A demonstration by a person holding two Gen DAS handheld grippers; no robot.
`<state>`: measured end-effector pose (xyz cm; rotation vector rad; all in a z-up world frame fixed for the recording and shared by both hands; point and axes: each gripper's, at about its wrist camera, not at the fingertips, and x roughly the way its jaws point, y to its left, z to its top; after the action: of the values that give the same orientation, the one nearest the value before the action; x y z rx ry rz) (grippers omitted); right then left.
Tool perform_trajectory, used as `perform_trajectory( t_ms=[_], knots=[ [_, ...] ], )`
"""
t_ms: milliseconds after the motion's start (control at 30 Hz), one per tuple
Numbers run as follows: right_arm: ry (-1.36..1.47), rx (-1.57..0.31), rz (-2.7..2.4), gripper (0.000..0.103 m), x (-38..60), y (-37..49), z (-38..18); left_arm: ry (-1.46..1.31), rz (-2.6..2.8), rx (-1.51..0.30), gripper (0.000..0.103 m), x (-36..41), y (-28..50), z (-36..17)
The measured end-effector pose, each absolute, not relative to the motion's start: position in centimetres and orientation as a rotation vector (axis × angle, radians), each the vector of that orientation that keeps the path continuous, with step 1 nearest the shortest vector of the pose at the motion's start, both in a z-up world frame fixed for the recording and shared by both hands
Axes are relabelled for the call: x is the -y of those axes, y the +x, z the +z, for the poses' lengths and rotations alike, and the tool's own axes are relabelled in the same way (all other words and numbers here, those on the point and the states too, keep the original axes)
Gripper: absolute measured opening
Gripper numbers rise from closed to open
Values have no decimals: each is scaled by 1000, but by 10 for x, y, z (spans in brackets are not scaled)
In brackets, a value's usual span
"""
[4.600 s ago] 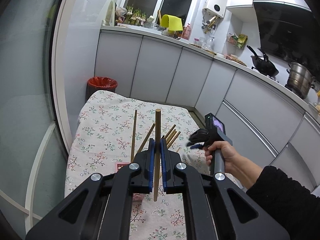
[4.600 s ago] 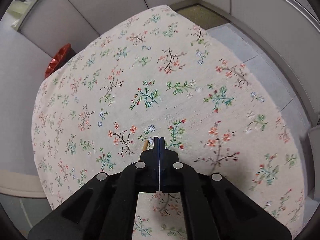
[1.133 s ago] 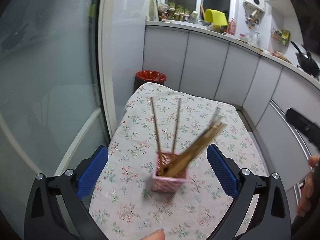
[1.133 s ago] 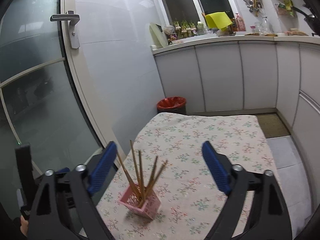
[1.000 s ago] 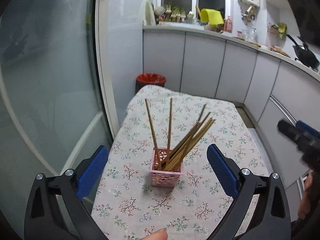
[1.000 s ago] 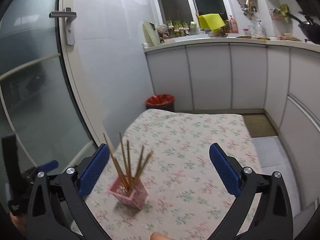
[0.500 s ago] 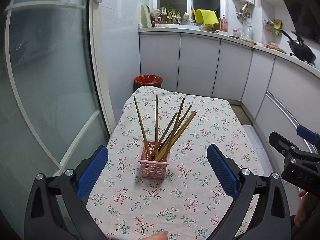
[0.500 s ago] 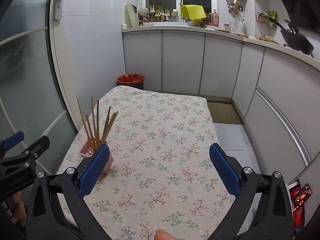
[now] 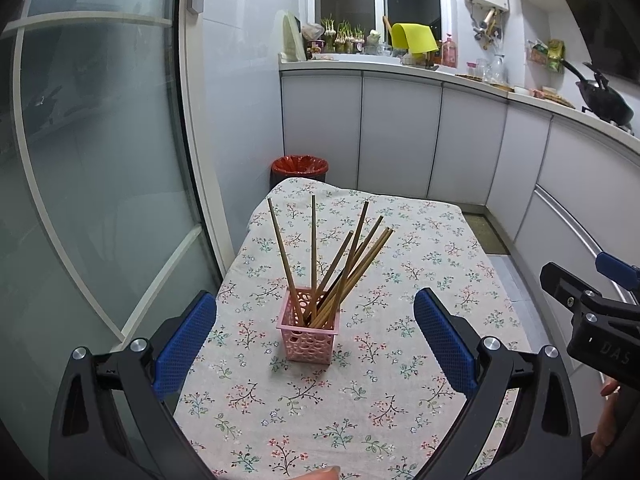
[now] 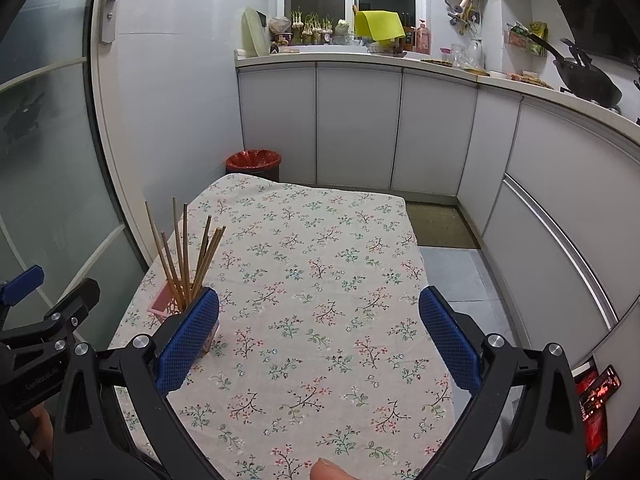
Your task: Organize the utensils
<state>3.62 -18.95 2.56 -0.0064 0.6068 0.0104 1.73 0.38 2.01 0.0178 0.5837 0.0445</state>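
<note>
Evidently the sorting looks finished: the chopsticks [image 9: 336,268] stand bunched in the pink basket [image 9: 309,335], fanned and leaning against its rim, and no stray one shows on the cloth [image 9: 400,272]. Both tools hang back from it with nothing held; the left gripper [image 9: 316,344] has its jaws spread wide, framing the basket, and the right gripper [image 10: 318,336] is just as wide, with the basket just beside its left finger. Judging from this, the sound move is to draw both away level, keeping that left finger off the sticks, since the light basket would likely tip at a nudge. The cloth is floral and covers a small table. Around it are a frosted glass door [image 9: 100,160], white cabinets [image 10: 360,128], a red bin [image 9: 300,168] and a wok [image 10: 588,80] on the counter.
</note>
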Motion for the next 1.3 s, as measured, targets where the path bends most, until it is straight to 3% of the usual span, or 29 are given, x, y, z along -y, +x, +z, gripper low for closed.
perform_trajectory(
  t_ms=[1300],
  knots=[
    [-10,-592,-1,96,189,33,28,-2,42,-585,96,-5,16,23]
  ],
)
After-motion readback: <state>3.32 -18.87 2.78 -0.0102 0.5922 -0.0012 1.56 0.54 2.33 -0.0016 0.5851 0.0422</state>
